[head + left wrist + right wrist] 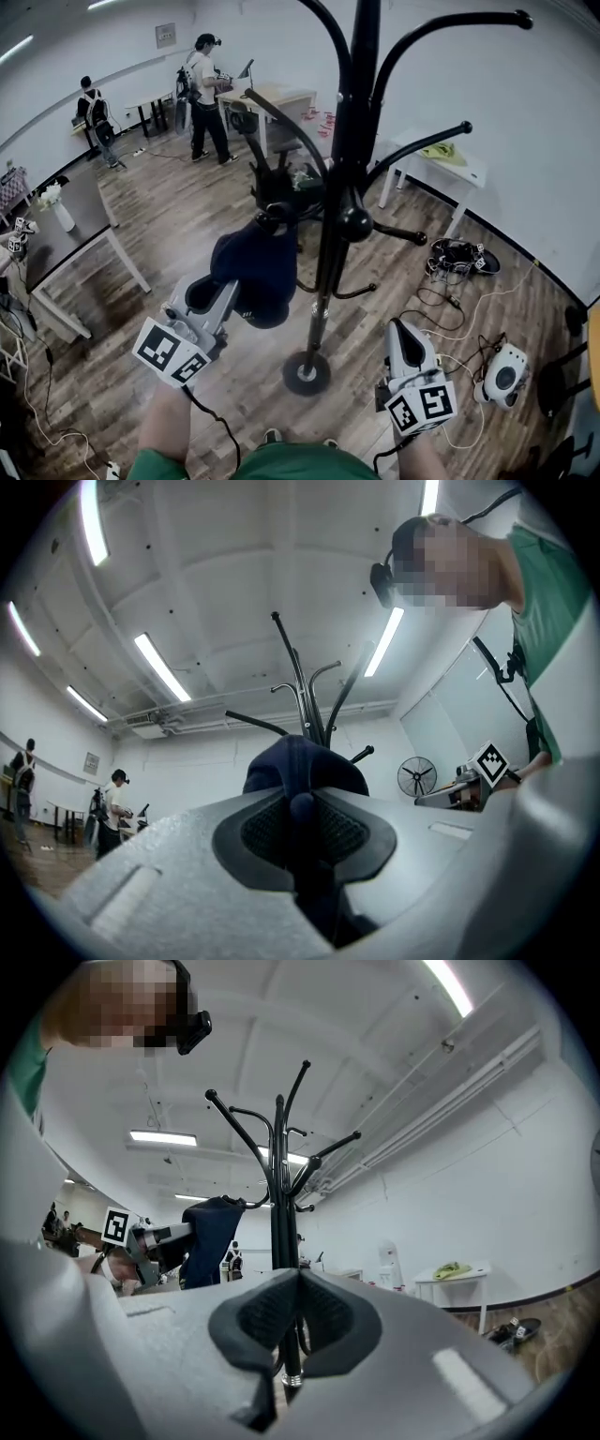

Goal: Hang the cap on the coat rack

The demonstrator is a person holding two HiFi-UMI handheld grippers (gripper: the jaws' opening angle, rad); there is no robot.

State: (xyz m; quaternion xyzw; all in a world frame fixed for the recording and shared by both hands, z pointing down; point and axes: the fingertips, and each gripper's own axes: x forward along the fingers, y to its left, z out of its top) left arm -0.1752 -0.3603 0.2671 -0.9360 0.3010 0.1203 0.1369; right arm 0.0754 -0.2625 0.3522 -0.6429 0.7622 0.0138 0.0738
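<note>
Cap: the dark navy cap hangs in the air on the left side of the coat rack, about level with its lower hooks and close to the pole.

Key relation: the cap lies straight ahead of the left gripper, between that gripper and the pole. In the right gripper view the curled end of a lower hook meets the cap's top edge. I cannot tell whether the cloth already sits over the hook or is only touching it.

Long axis: the cap droops downward from its top edge, and the hook arm reaches out from the pole toward it.

Nearer hand: the left, by a good way.

Left gripper: its jaws are clamped on a fold of the cap, and dark cloth fills the gap between the pads.

Right gripper: the right gripper is held low, to the right of the pole. Its jaws are brought together with nothing between them — only the pole shows beyond.

Step in hand (judged): seating the cap on the hook.

Next move (judged): carry the cap's opening over the hook end, then let go.

Risk (judged): letting go before the cloth has caught — the cap would drop.
</note>
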